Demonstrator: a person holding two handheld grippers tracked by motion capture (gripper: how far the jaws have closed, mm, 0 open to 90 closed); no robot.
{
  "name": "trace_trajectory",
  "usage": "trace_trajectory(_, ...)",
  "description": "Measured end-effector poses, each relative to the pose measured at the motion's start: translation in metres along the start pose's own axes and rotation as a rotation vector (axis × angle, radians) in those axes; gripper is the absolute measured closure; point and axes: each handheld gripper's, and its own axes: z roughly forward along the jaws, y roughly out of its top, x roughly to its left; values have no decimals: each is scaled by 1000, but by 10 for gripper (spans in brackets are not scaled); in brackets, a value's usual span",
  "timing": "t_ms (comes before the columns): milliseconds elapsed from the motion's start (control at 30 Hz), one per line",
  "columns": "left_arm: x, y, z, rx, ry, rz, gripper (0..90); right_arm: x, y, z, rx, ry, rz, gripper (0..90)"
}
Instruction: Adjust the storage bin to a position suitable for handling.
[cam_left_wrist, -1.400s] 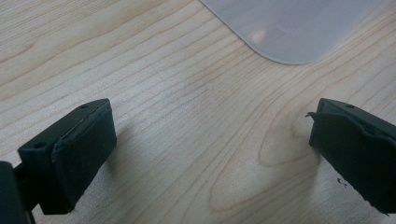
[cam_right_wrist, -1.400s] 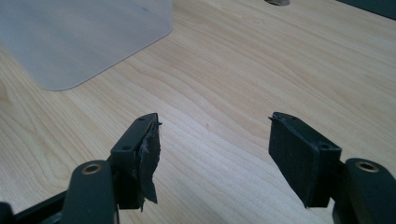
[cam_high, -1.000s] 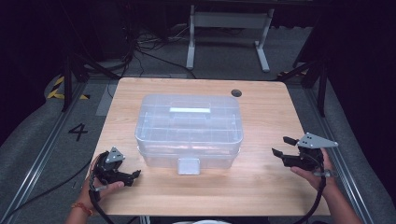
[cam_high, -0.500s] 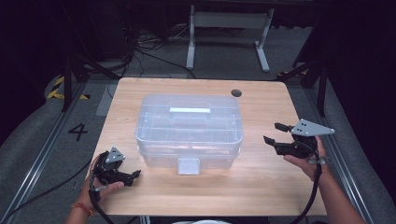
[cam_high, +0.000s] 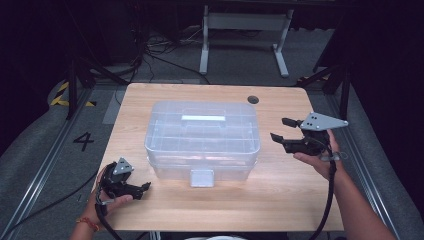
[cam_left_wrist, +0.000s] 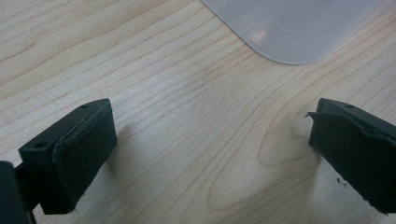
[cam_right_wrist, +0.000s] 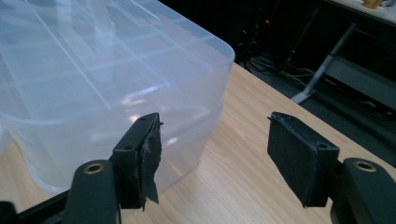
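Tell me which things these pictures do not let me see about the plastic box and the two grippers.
- Plastic box contents: high view, the cloudy lid and walls blur them.
- Front latch: high view, too small to tell whether it is fastened.
- Box in the left gripper view: cut off by the top edge.
- Left gripper pads: high view, too small.

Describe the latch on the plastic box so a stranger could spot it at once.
Start at the wooden table and find the clear plastic box at its middle. On the box's near side, at the centre, sits the latch: a small square whitish tab, cloudier than the see-through walls around it.
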Motion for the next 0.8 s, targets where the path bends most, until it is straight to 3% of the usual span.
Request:
trace_trajectory(167, 0, 0, 0, 0, 0, 0, 12, 5, 11, 10, 23, 13, -27, 354)
trace_trajectory(800, 0, 0, 0, 0, 0, 0, 12, 24, 43, 47, 7, 81, -64, 364)
